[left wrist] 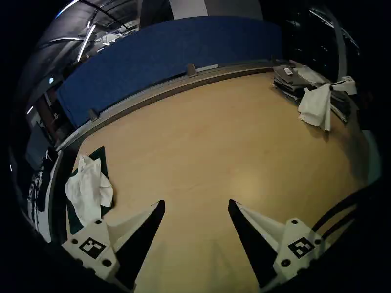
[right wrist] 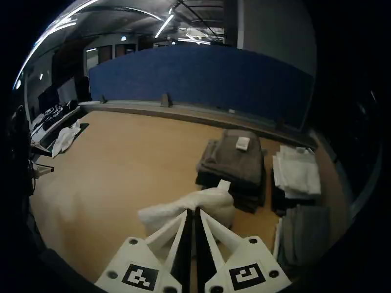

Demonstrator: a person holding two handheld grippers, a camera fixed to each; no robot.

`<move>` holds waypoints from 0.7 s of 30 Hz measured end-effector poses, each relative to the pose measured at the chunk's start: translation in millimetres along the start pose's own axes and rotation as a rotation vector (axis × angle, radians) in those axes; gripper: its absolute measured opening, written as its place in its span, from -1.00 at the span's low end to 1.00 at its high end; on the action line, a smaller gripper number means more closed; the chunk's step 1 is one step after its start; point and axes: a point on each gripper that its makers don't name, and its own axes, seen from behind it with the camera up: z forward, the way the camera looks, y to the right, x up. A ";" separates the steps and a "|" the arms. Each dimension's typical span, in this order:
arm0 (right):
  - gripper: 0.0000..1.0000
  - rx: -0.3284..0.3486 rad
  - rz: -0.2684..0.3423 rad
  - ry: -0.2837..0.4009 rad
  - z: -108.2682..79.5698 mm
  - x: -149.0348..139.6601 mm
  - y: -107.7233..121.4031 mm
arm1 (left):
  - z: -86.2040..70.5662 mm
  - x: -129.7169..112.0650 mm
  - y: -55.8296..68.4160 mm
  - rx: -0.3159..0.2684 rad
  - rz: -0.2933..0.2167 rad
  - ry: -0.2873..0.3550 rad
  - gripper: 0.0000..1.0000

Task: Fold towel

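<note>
My right gripper [right wrist: 193, 211] is shut on a bunched white towel [right wrist: 195, 204], which hangs from its fingertips just in front of the towel stacks. From the left gripper view this same white towel [left wrist: 315, 105] dangles at the far right, lifted off the wooden table [left wrist: 220, 141]. Low over the table's near side, my left gripper [left wrist: 195, 202] stands open with nothing between its fingers. A second crumpled white towel [left wrist: 88, 188] lies on a dark green cloth [left wrist: 101, 156] at the table's left end, seen small as the far white towel [right wrist: 66, 136] in the right gripper view.
A stack of folded grey towels [right wrist: 234, 158] sits behind the held towel, with folded white towels [right wrist: 295, 173] and a grey towel [right wrist: 305, 232] to its right. A blue partition [left wrist: 171, 53] runs along the table's far edge. Desks and chairs stand beyond the left end.
</note>
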 end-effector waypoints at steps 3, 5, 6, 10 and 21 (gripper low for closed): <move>-0.93 -0.025 0.034 -0.016 -6.7 -21.1 10.0 | 0.5 -1.0 1.0 -0.002 0.002 -0.002 0.93; -0.93 -0.043 0.061 -0.024 -11.0 -33.9 17.7 | 0.8 -1.8 1.9 -0.005 0.004 -0.003 0.92; -0.93 -0.053 0.074 -0.028 -13.0 -39.5 21.4 | 0.8 -1.9 2.5 -0.006 0.005 -0.003 0.92; -0.93 -0.096 0.125 -0.048 -20.8 -63.1 37.0 | 0.0 -1.9 4.7 -0.009 0.010 -0.004 0.92; -0.93 -0.219 0.227 -0.151 -35.1 -137.6 78.4 | -2.7 -1.7 7.8 -0.013 0.017 -0.001 0.92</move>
